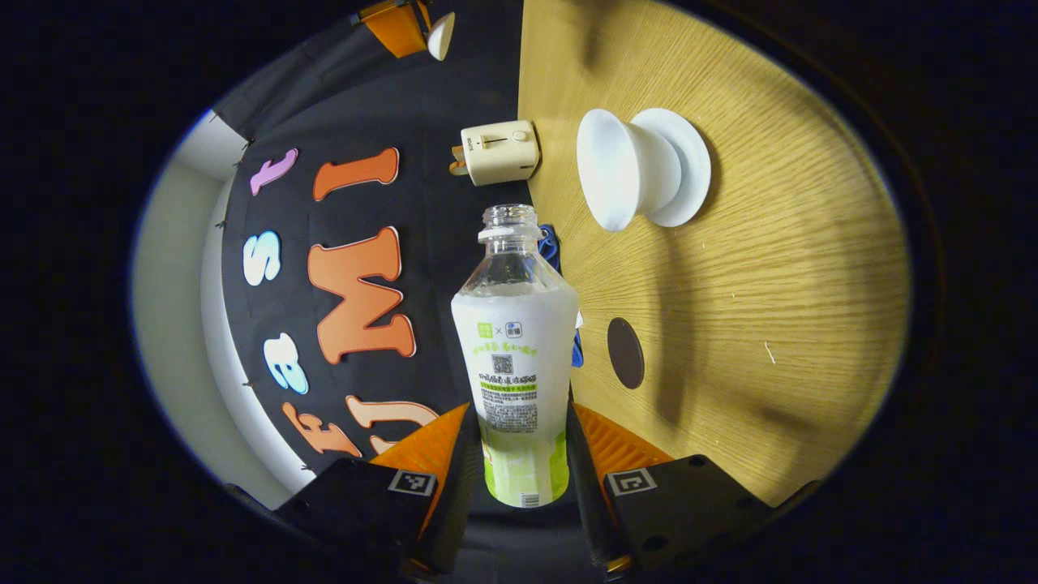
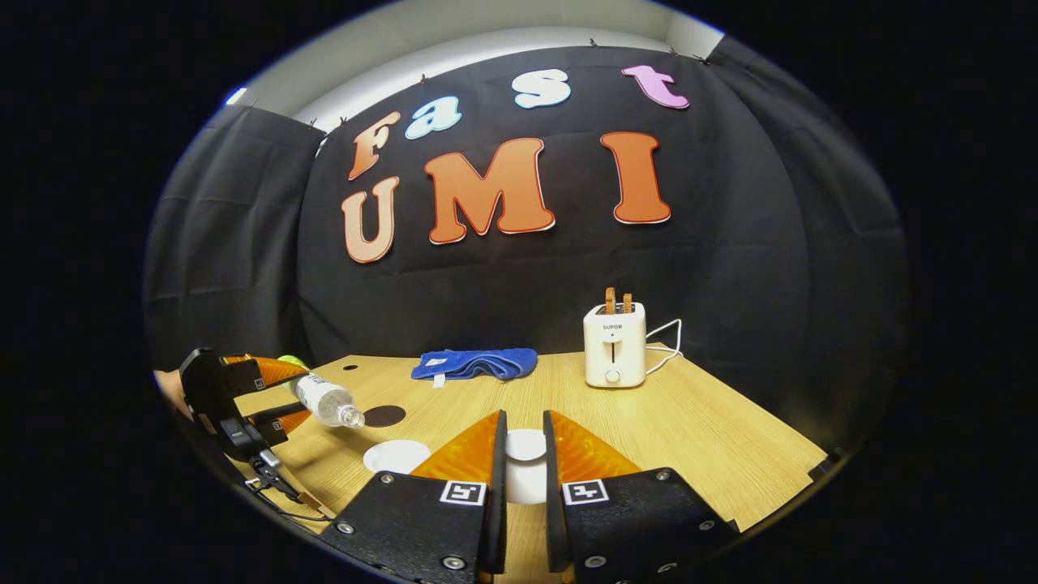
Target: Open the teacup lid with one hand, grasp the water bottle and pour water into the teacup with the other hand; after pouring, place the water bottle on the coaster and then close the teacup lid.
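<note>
My left gripper (image 1: 519, 414) is shut on the lower body of the uncapped water bottle (image 1: 516, 341), which lies tipped on its side in the air. The white teacup (image 1: 620, 166) stands lidless on its saucer (image 1: 689, 166), ahead and to one side of the bottle mouth. In the right gripper view the left gripper (image 2: 243, 389) holds the bottle (image 2: 324, 400) with its mouth near the teacup (image 2: 396, 456); no stream of water shows. My right gripper (image 2: 523, 418) is shut on the white teacup lid (image 2: 525, 446), held above the table. The dark round coaster (image 2: 383, 416) (image 1: 625, 353) lies bare behind the cup.
A cream toaster (image 2: 615, 345) (image 1: 499, 152) with toast in it stands at the back of the wooden table (image 2: 697, 438), its cord trailing right. A folded blue towel (image 2: 474, 363) lies at the back middle. The table's right edge falls away near the right gripper.
</note>
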Tool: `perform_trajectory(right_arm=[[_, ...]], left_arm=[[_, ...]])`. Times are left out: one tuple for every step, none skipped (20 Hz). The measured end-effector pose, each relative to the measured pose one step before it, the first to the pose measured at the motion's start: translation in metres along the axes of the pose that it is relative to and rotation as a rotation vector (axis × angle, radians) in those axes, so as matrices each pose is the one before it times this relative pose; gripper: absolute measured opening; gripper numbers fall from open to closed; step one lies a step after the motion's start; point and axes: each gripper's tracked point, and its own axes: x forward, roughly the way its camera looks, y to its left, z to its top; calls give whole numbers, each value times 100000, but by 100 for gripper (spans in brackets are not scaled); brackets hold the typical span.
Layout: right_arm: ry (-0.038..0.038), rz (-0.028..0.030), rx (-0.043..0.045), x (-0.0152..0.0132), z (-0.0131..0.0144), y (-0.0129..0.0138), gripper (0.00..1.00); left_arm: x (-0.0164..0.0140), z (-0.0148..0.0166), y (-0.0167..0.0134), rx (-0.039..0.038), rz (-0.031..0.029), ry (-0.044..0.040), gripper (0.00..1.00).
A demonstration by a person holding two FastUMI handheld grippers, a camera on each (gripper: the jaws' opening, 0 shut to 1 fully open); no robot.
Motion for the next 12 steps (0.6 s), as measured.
perform_trajectory(right_arm=[[314, 510, -123, -22, -130, 113, 20], [-12, -149, -60, 27, 20, -24, 20], [144, 87, -154, -7, 2, -22, 20], [88, 106, -112, -4, -37, 71, 20], [163, -23, -98, 29, -46, -4, 20], [-77, 173, -355, -20, 17, 55, 20], [-144, -16, -166, 0, 43, -51, 20], [31, 421, -112, 3, 28, 90, 20], [-41, 176, -91, -50, -15, 70, 20], [-29, 87, -166, -24, 39, 26, 20], [-82, 3, -102, -80, 8, -27, 20], [-70, 240, -150, -4, 83, 93, 20]], left_arm=[[-133, -107, 348, 1525, 101, -55, 61], [44, -44, 244, 1514, 88, -175, 61], [101, -41, 65, 1027, -72, 42, 60], [-88, -18, 75, 1155, 20, 80, 60], [136, -28, 161, 1152, 227, 23, 62], [-47, -45, 120, 783, 164, 175, 60], [57, -56, 47, 733, 192, 22, 60], [-33, -35, 79, 746, 334, 101, 60], [23, 13, 91, 1039, 448, -107, 60], [-39, -79, 120, 1409, 602, 406, 60], [-48, 6, 86, 1076, 627, -60, 60], [-115, 63, 94, 873, 410, 101, 60]])
